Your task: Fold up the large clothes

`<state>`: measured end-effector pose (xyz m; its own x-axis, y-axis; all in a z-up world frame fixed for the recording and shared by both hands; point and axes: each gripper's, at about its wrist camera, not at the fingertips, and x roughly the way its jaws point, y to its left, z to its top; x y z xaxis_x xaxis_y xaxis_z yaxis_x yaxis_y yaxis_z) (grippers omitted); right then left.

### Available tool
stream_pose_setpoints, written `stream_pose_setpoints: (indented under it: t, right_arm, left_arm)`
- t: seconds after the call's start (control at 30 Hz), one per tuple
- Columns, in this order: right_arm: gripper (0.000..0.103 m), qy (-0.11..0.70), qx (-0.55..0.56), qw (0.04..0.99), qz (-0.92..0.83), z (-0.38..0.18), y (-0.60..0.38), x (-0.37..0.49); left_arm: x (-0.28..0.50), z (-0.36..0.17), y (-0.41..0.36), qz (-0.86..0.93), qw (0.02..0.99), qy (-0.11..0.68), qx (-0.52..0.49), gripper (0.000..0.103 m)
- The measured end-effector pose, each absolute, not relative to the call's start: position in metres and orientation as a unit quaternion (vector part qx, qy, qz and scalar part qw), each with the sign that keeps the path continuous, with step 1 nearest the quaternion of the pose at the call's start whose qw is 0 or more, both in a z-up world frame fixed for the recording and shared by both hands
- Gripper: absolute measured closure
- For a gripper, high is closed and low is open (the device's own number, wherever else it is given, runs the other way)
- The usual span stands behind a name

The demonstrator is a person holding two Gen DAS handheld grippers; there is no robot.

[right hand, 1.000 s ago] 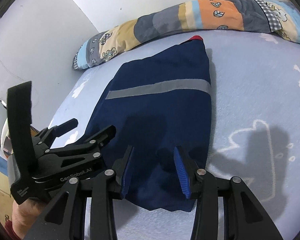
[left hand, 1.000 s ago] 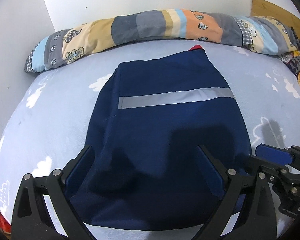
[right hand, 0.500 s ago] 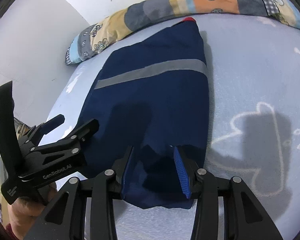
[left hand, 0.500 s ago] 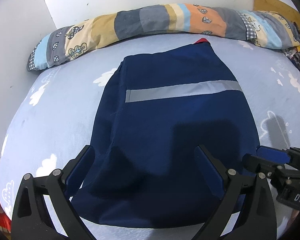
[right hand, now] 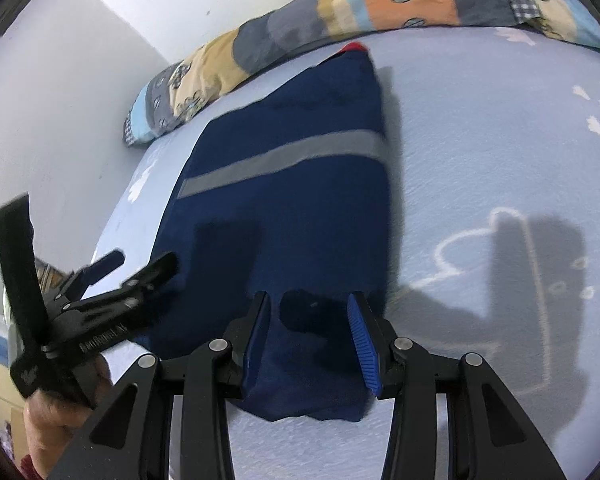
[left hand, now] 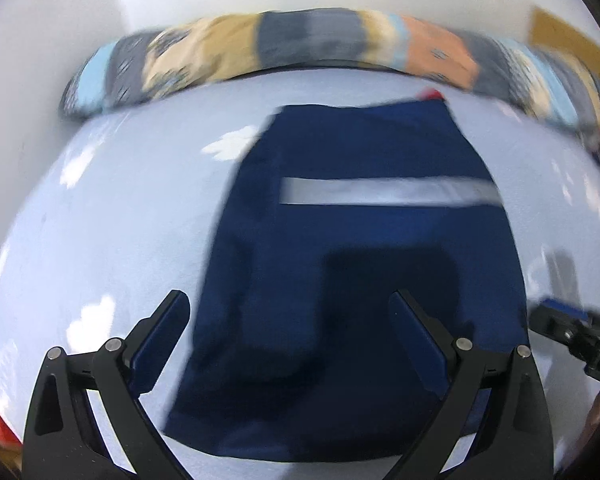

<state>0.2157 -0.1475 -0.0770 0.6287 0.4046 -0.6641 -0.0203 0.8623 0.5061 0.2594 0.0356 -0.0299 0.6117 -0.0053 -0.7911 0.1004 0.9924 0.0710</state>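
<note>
A navy garment (left hand: 360, 272) with a grey reflective stripe (left hand: 384, 191) lies folded flat on the pale blue bed; it also shows in the right wrist view (right hand: 296, 216). A red bit (right hand: 354, 46) peeks out at its far end. My left gripper (left hand: 288, 320) is open, hovering over the garment's near left part, holding nothing. My right gripper (right hand: 310, 316) is open over the near right corner of the garment, its jaws apart with cloth lying between them. The left gripper (right hand: 112, 280) shows at the left of the right wrist view.
A long patchwork bolster (left hand: 300, 44) lies along the far edge of the bed against the white wall (right hand: 60, 100). The bed sheet (right hand: 500, 160) with cloud prints extends to the right. A wooden board (left hand: 568, 40) stands at the back right.
Both grippers have drifted left and slightly back over the garment; the left wrist view is blurred by motion. Both stay open. The garment has not moved.
</note>
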Motion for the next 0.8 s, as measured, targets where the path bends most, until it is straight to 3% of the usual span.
stream_pose_setpoints:
  t: [0.07, 0.23, 0.43, 0.57, 0.8]
  right_arm:
    - [0.059, 0.413, 0.244, 0.869, 0.119, -0.078, -0.156, 0.217]
    - [0.045, 0.420, 0.298, 0.848, 0.127, -0.089, -0.180, 0.223]
    - [0.044, 0.450, 0.351, 0.810, 0.136, -0.117, -0.189, 0.233]
    - [0.040, 0.450, 0.397, 0.786, 0.150, -0.134, -0.193, 0.236]
    - [0.037, 0.428, 0.454, 0.752, 0.214, -0.154, -0.192, 0.259]
  left_arm:
    - [0.267, -0.033, 0.071, -0.025, 0.888, 0.459, -0.027, 0.003]
    - [0.284, -0.065, 0.130, -0.080, 0.824, 0.526, -0.194, 0.003]
    - [0.301, -0.103, 0.150, -0.136, 0.766, 0.566, -0.274, 0.003]
    - [0.307, -0.109, 0.156, -0.173, 0.750, 0.549, -0.326, 0.000]
    - [0.320, -0.109, 0.142, -0.216, 0.739, 0.548, -0.327, 0.000]
